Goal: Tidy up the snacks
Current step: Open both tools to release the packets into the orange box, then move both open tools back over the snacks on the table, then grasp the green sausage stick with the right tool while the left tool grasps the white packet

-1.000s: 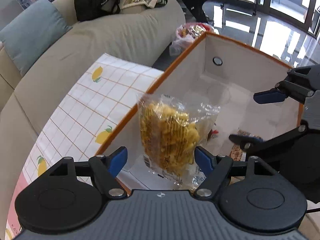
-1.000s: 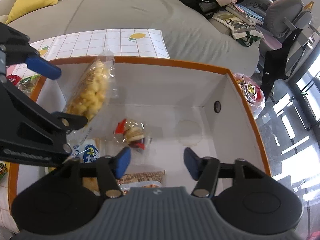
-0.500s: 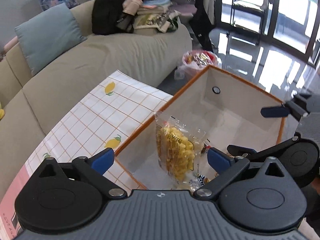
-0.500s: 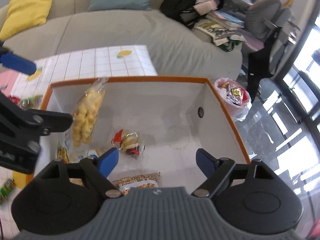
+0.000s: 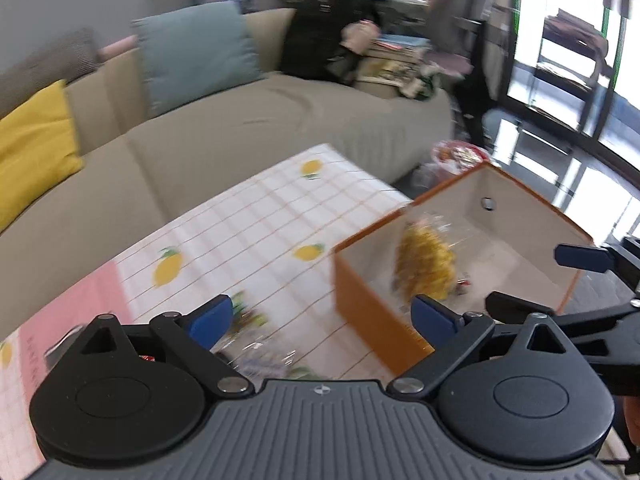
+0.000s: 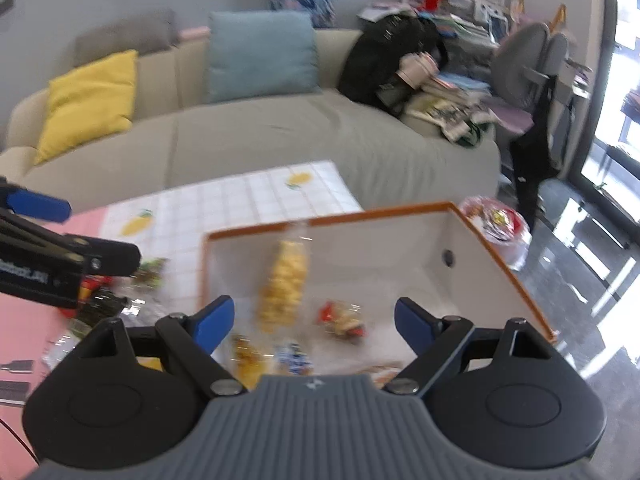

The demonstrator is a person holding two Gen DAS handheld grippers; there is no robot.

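left gripper [image 5: 320, 316] let go — yellow snack bag [image 5: 424, 264] now in box [image 5: 372, 312] | both grippers pulled back

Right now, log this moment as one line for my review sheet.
left hand-held gripper: open, empty | right hand-held gripper: open, empty | yellow puff bag: inside orange-rimmed box | loose snacks: on table

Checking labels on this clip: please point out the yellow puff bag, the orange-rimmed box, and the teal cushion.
yellow puff bag [image 6: 285, 290], right wrist view, middle of the bag.
orange-rimmed box [image 6: 404, 209], right wrist view, far rim.
teal cushion [image 6: 260, 54], right wrist view, centre of its face.
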